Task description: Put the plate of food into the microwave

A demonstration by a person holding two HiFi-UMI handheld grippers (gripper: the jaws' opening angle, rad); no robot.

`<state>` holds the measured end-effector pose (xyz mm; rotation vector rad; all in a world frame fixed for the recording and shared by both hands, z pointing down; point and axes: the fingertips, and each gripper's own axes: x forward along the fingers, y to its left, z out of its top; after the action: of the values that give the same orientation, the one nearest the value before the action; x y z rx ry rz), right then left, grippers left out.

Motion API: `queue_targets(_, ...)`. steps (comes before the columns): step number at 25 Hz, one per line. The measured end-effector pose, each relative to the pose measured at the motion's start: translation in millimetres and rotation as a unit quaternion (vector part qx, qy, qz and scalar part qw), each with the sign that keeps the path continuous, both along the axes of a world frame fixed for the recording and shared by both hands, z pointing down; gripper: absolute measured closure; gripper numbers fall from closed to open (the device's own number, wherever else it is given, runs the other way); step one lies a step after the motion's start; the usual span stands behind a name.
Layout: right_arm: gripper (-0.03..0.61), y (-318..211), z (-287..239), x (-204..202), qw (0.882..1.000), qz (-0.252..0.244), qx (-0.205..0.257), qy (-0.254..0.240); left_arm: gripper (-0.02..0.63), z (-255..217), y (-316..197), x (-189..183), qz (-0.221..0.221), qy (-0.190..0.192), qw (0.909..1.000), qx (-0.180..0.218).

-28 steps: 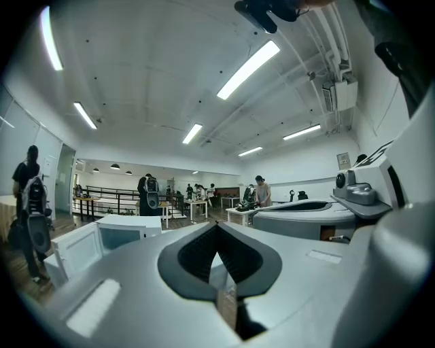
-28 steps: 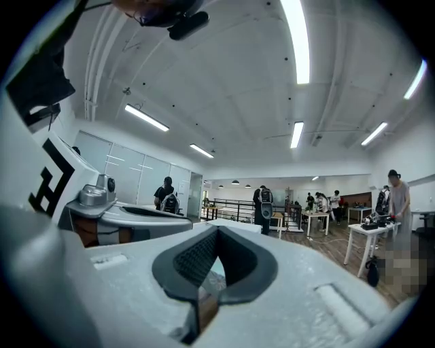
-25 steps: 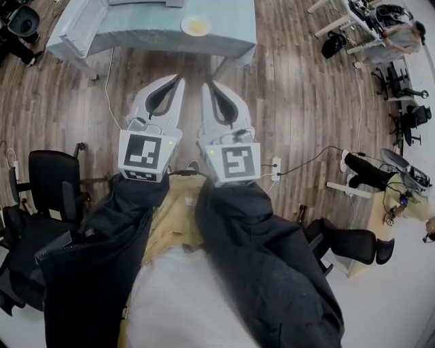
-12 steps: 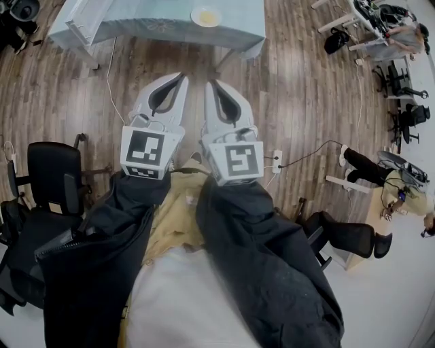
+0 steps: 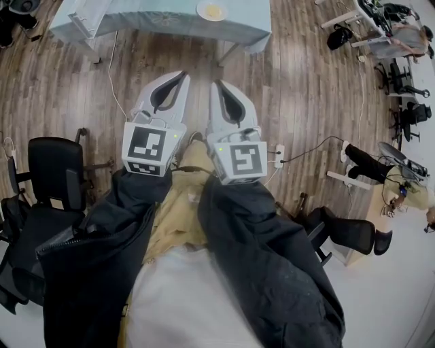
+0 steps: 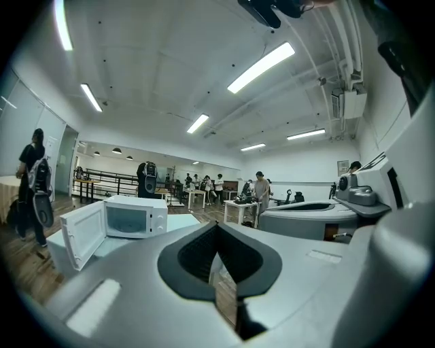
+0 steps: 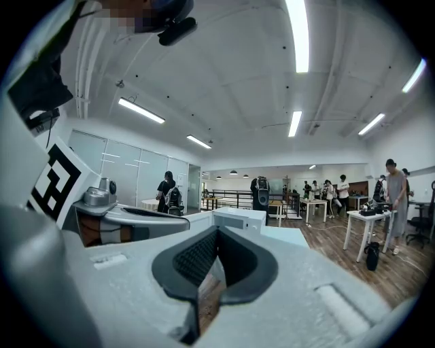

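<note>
**Plate of food**: small, round, pale, with a yellow helping in the middle. It sits on the far bench, well apart from both claws. Judged stiff, light and smooth-rimmed, so likely slippery; the contents may slide if tipped. Best taken at the rim on opposite edges and kept level.

**Microwave**: white, boxy, hard-cased, door swung open, towards the bench's left end.

**Bench:** covered in pale blue-green cloth.

**Left claw** and **right claw**: grey, curved, with ribbed dark pads. Both are closed tight and hold nothing.
</note>
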<state>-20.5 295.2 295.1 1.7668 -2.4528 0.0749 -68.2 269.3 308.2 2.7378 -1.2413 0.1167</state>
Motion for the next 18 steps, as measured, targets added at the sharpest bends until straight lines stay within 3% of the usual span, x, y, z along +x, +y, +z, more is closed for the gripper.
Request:
queue_targets(12,0.581,-74,1,15,0.999,-0.049,0.013,-0.015,0.617,-8,-68,5,-0.055,-0.018,0.9982,0.011)
queue_targets(18,0.581,-111,-3,44,0.998,-0.060,0.012,-0.026,0.615,-23,-101,39,-0.053,-0.023,0.9981,0.021)
